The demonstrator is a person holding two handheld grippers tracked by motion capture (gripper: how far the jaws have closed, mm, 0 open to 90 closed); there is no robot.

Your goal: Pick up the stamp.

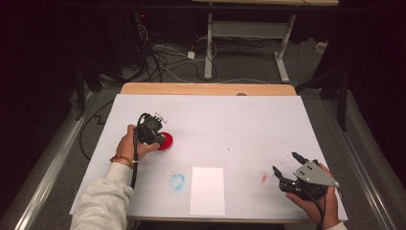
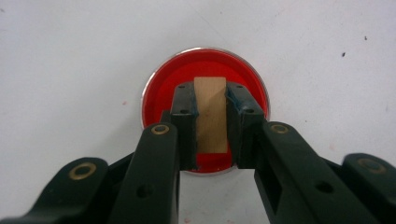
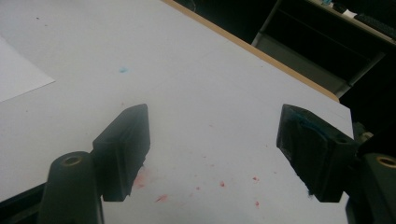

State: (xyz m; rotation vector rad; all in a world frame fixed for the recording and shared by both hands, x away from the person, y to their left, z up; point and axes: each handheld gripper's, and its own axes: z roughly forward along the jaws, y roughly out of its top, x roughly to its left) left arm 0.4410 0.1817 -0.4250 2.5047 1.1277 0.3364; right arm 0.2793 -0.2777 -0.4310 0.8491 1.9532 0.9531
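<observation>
A round red ink pad in a silver rim lies on the left of the white table top. My left gripper points straight down over it. In the left gripper view a small upright wooden block stands on the red ink pad, and my left gripper is shut on it, both pads pressed against its sides. My right gripper rests near the front right corner, open, with nothing between its fingers. In its own view the right gripper looks across bare table.
A white sheet of paper lies at the front middle, with a blue ink smudge to its left and a red smudge to its right. Red specks dot the surface by the right gripper. Cables and a desk frame stand beyond the far edge.
</observation>
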